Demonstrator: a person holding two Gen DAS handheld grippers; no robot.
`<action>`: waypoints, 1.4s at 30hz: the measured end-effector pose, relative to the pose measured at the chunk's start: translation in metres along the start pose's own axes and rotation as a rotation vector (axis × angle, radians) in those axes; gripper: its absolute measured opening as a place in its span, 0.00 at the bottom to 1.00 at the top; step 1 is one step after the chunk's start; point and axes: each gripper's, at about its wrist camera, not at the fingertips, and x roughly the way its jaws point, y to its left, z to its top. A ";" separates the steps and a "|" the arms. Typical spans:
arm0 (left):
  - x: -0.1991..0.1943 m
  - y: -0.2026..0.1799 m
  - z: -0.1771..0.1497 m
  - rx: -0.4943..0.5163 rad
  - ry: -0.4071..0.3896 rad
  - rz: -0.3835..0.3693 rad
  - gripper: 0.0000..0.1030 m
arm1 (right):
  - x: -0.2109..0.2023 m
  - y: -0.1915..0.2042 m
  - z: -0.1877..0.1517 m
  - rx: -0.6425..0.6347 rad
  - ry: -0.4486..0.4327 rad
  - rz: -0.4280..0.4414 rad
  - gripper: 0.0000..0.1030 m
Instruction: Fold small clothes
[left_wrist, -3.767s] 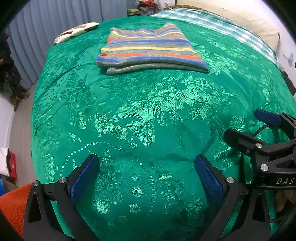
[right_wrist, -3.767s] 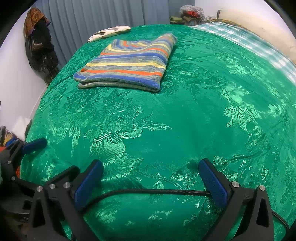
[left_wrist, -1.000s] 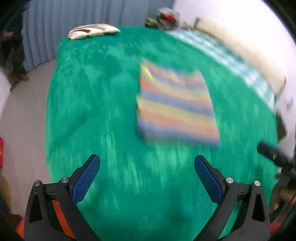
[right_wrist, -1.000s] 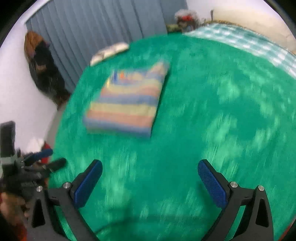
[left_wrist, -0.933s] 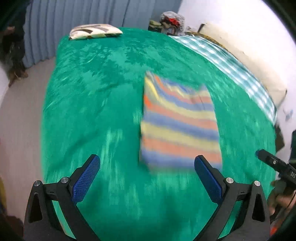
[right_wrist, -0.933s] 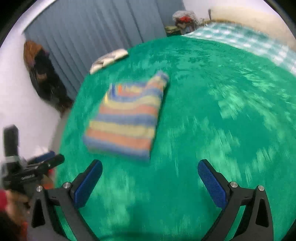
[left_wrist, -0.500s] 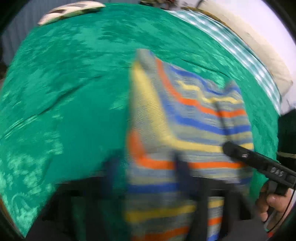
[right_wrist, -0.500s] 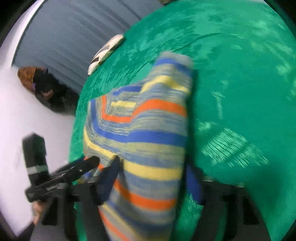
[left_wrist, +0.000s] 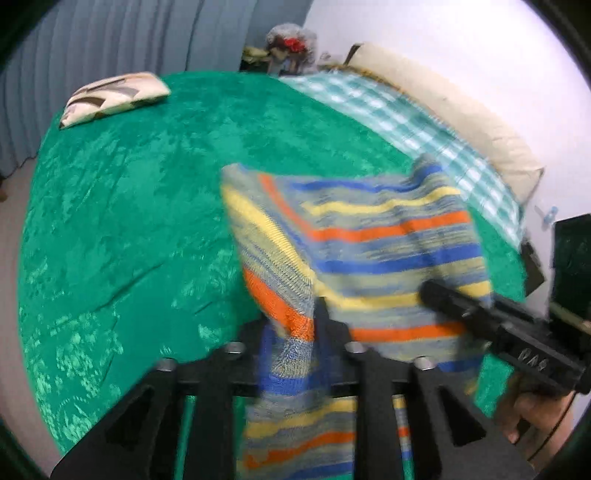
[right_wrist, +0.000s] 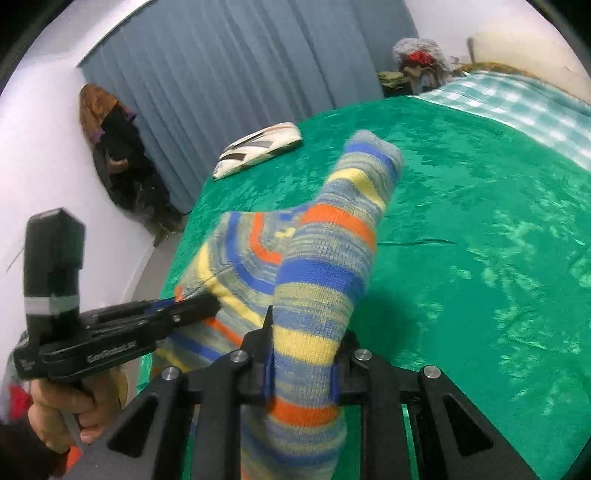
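Blurred with motion in both wrist views, so knit detail and stripe edges on the striped sweater (left_wrist: 373, 236) hard to make out. Lower part of the garment cut off at 6 o'clock in each view, hidden behind the gripper frames; overall shape (sleeves, hem, neckline) not readable. Blue pads of the left gripper (left_wrist: 291, 328) mostly buried in the fabric. Left gripper jaws opening, sweater fabric between them, pads seen pressing a bunched fold in the left wrist view. Right gripper (right_wrist: 301, 354) clamped on another thick fold of the same sweater, cloth squeezed tight between its pads.

Sweater lifted off the green bedspread (left_wrist: 140, 206), held up between the two grippers near the 6 o'clock edge of the bed. Long axis in the left wrist view running roughly from 9 to 3 o'clock along the stripes, sagging between the grips; in the right wrist view one folded end pointing up toward 1 o'clock (a tube-like tip, possibly a sleeve, cannot tell).

Right gripper seen from the left camera at 4 o'clock, with a hand (left_wrist: 532, 417) on its handle. Small pillow (left_wrist: 110, 96) at 11 o'clock, well apart from the sweater. Checked blanket (left_wrist: 399, 118) toward 1 o'clock.
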 end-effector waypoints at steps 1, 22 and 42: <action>0.012 0.001 -0.006 0.009 0.029 0.071 0.75 | 0.001 -0.011 -0.002 0.009 0.027 -0.037 0.34; -0.277 -0.115 -0.183 0.112 -0.121 0.504 0.99 | -0.283 0.110 -0.152 0.037 0.058 -0.342 0.98; -0.355 -0.127 -0.232 0.060 -0.129 0.449 0.99 | -0.356 0.188 -0.193 -0.085 0.016 -0.349 0.98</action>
